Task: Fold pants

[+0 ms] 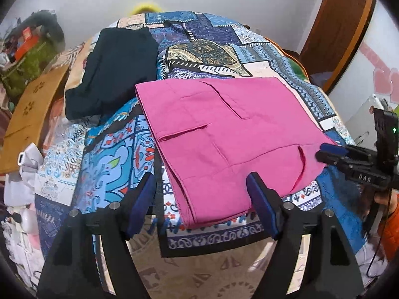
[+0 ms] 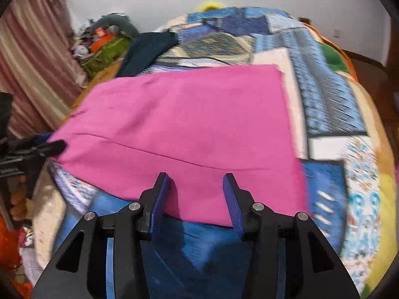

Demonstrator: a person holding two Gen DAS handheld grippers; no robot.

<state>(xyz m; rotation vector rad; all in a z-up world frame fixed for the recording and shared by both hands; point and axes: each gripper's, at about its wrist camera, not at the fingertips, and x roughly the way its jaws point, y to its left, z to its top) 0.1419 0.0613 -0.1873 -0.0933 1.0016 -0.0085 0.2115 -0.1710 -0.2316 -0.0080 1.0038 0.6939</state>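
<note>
Pink pants [image 1: 224,124] lie folded into a flat rectangle on a patterned blue bedspread [image 1: 112,154]. My left gripper [image 1: 199,182] stands open over the near left corner of the pants, one finger on each side of it, pads not pressing. In the right wrist view the pink pants [image 2: 187,114] fill the middle, and my right gripper [image 2: 195,177] is open over their near edge, with cloth showing between the fingers. The right gripper [image 1: 325,152] also shows at the pants' right corner. At the left edge of the pants sits the left gripper [image 2: 51,143].
A dark folded garment [image 1: 117,67] lies on the bed behind and left of the pants. A wooden board [image 1: 32,109] and a cluttered pile [image 1: 30,49] stand left of the bed. A curtain [image 2: 32,62] hangs at the left, a wooden door [image 1: 341,25] at the right.
</note>
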